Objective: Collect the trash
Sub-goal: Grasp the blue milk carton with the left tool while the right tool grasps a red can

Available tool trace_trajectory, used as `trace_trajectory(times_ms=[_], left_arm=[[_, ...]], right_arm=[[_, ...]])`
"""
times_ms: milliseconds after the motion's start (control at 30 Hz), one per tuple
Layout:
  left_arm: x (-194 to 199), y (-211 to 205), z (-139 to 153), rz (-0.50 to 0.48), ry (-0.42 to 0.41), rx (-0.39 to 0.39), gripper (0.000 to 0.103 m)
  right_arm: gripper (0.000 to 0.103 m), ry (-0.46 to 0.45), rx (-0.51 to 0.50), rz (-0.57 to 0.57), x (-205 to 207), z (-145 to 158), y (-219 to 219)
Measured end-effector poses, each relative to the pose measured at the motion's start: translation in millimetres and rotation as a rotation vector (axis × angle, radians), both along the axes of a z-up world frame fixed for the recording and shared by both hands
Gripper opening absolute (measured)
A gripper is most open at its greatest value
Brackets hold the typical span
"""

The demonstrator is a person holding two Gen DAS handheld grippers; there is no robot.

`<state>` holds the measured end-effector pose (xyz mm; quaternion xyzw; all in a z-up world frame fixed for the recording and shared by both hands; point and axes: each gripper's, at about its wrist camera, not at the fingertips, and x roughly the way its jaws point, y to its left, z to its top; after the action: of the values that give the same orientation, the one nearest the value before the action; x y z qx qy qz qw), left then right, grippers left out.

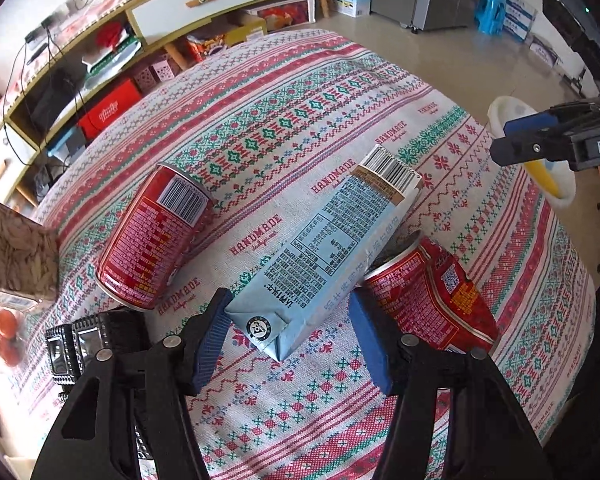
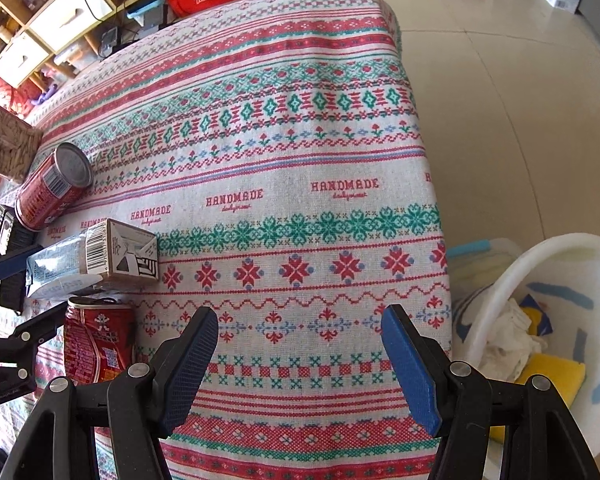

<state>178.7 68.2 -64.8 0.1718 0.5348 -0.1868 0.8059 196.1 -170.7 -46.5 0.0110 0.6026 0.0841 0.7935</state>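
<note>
A light blue milk carton (image 1: 316, 248) lies on the patterned tablecloth (image 1: 300, 120). Its near end sits between the jaws of my left gripper (image 1: 290, 320), which is open, with a gap at the right pad. An intact red can (image 1: 152, 240) lies on its side to the left. A crushed red can (image 1: 432, 292) lies just right of the carton. My right gripper (image 2: 300, 332) hangs open over bare cloth near the table's right edge, holding nothing. In the right wrist view the carton (image 2: 92, 256) and both cans (image 2: 52, 188) (image 2: 96, 344) lie at the left.
A white bin (image 2: 540, 280) stands on the floor beside the table's right edge, holding tissue and a yellow sponge. A brown tissue box (image 1: 12, 252), a black mesh object (image 1: 80, 344) and oranges (image 1: 4, 328) crowd the left. Shelves line the far wall.
</note>
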Motion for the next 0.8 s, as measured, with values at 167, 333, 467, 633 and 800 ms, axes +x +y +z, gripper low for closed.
trace_trajectory(times_ms=[167,333,467,633,800], left_arm=[[1,3,0,0.054,0.017,-0.043,0.05],[5,11,1,0.137,0.031,-0.083,0.046],[4,18,2,0.195,0.032,-0.101,0.045],[1,26,4,0.261,0.023,-0.12,0.045],[-8,40,3,0.342,0.022,-0.133,0.045]], right_arm=[[0.073,0.059,0.125,0.015,-4,-8,7],[0.073,0.136,0.217,0.06,-11,-23,27],[0.073,0.171,0.289,0.101,-18,-32,49],[0.073,0.173,0.343,0.149,-26,-38,80],[0.073,0.161,0.334,0.15,-34,-50,107]])
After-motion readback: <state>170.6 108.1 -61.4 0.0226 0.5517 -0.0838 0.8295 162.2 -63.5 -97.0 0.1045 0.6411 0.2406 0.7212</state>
